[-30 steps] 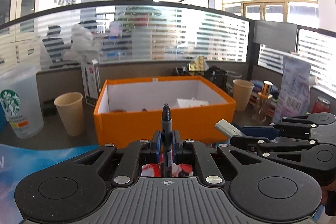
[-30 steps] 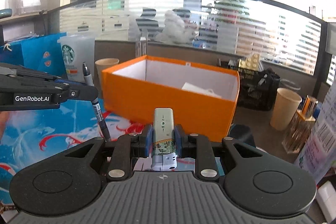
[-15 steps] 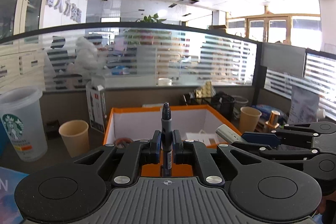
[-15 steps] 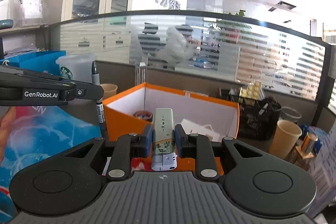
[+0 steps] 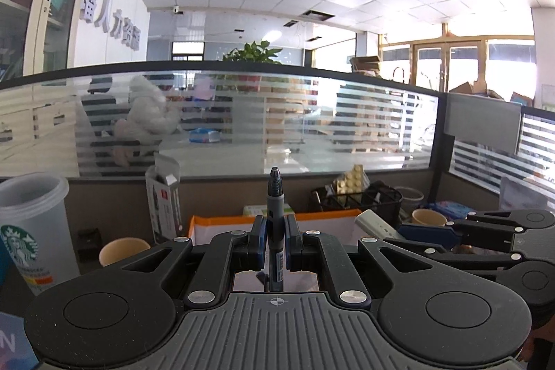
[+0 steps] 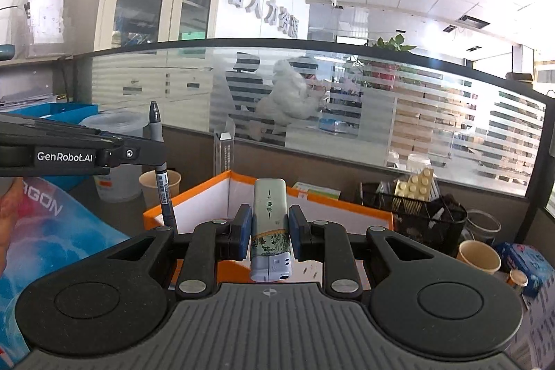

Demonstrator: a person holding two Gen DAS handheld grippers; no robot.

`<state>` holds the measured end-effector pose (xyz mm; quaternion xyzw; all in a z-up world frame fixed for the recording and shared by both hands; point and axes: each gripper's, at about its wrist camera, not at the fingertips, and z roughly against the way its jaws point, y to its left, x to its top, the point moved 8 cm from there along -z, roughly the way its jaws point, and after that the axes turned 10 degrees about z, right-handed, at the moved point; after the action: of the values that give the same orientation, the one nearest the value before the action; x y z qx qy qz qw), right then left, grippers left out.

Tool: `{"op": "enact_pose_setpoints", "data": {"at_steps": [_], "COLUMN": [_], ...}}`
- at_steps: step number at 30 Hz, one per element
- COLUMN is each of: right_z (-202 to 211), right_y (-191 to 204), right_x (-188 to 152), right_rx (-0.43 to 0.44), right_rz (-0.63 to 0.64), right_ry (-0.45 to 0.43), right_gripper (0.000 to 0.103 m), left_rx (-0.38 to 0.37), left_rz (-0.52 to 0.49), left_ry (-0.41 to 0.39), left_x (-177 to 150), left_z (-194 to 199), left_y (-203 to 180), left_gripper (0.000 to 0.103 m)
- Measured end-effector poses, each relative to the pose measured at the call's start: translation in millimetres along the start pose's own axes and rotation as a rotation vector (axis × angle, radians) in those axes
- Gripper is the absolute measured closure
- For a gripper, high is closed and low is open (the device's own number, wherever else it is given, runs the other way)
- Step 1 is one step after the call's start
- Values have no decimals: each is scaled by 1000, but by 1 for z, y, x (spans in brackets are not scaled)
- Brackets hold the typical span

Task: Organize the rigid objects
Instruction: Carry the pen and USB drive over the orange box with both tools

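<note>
My left gripper point(image 5: 275, 243) is clamped on a dark grey marker pen point(image 5: 275, 217), which stands upright between the blue pads with its capped tip pointing up. My right gripper point(image 6: 269, 233) is closed on a pale green, flat rectangular lighter point(image 6: 270, 224), also held upright, with its grey cap end nearest the camera. In the left wrist view the right gripper point(image 5: 409, 233) reaches in from the right with the lighter point(image 5: 373, 222) slanting out of it; in the right wrist view the left gripper point(image 6: 152, 155) comes in from the left with the pen point(image 6: 163, 175) crossing it.

Compared with a second ago, both grips are unchanged, but both tools have risen: the open orange cardboard box point(image 6: 312, 207) with white inner walls filled the middle of each view then, and now it sits low, largely hidden behind my fingers, with only its far rim point(image 5: 222, 221) showing from the left wrist.

Around the box: a frosted striped glass partition point(image 5: 312, 127) runs along the far side. A translucent plastic coffee tumbler point(image 5: 29, 231) stands at the far left, with a tan paper cup point(image 5: 121, 248) between it and the box. A tall grey-and-white carton point(image 5: 164, 196) stands just beyond the box's left corner. A black wire mesh basket point(image 6: 412, 214) sits to the box's right, and a second paper cup point(image 6: 478, 255) stands right of that.
</note>
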<state>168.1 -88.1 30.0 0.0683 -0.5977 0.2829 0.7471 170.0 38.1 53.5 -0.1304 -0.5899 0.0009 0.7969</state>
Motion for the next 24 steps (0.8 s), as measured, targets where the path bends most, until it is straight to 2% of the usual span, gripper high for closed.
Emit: {"op": "enact_pose_setpoints", "data": {"at_steps": [12, 24], "right_z": [-41, -73], "right_y": [-19, -23], "right_x": [4, -14], "right_rx": [3, 19], "right_rz": [-9, -35], "right_ry": [22, 66], "right_gripper": [82, 82], "left_rx": [1, 32], "left_rz": [10, 68], "left_ry": [0, 58], "left_x": [16, -2], "left_z": [-34, -61], "left_y": [5, 39], "left_gripper": [94, 94]}}
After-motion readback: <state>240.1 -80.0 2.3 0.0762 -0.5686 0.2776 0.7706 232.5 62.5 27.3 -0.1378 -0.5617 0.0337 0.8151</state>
